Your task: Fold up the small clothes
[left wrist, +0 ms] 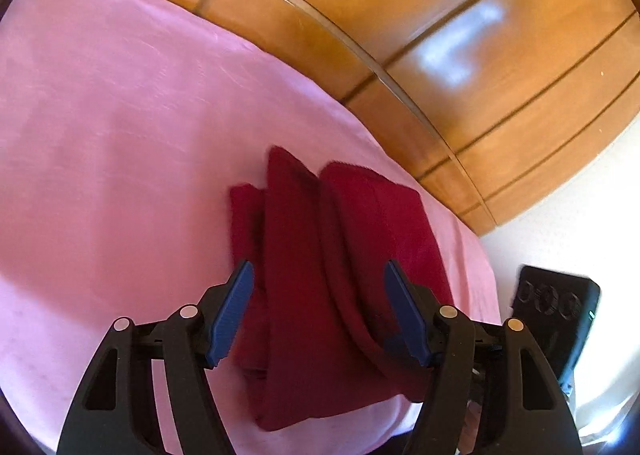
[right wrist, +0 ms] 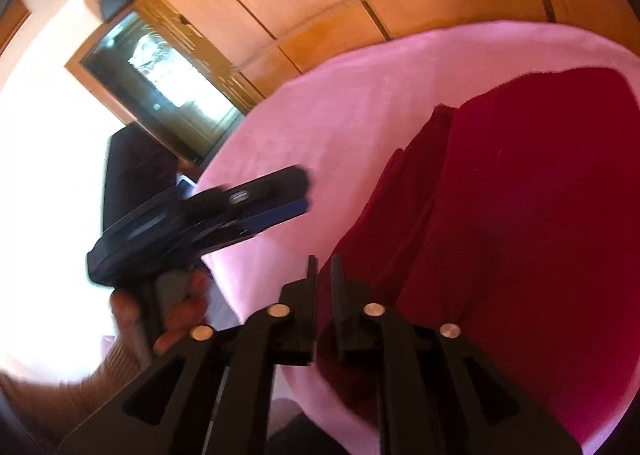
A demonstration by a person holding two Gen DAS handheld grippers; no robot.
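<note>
A dark red garment [left wrist: 304, 275], folded into long overlapping layers, lies on a pink sheet [left wrist: 120, 135]. My left gripper [left wrist: 318, 311] stands open just above it. Its blue pads [left wrist: 232, 311] are wide apart on either side of the folds and do not press on them. In the right wrist view the same red garment [right wrist: 520, 215] fills the right side on the pink sheet [right wrist: 320, 95]. My right gripper [right wrist: 324, 283] hovers at the garment's near edge with only a narrow gap between its fingers, and red cloth shows through that gap. A hand [right wrist: 172, 307] holds the left gripper [right wrist: 306, 193] at left.
Glossy wooden panelling [left wrist: 480, 55] runs behind the bed. A black device with three round marks [left wrist: 556, 307] stands past the sheet's right edge against a white wall. A dark framed glass panel [right wrist: 160, 67] sits at upper left in the right wrist view.
</note>
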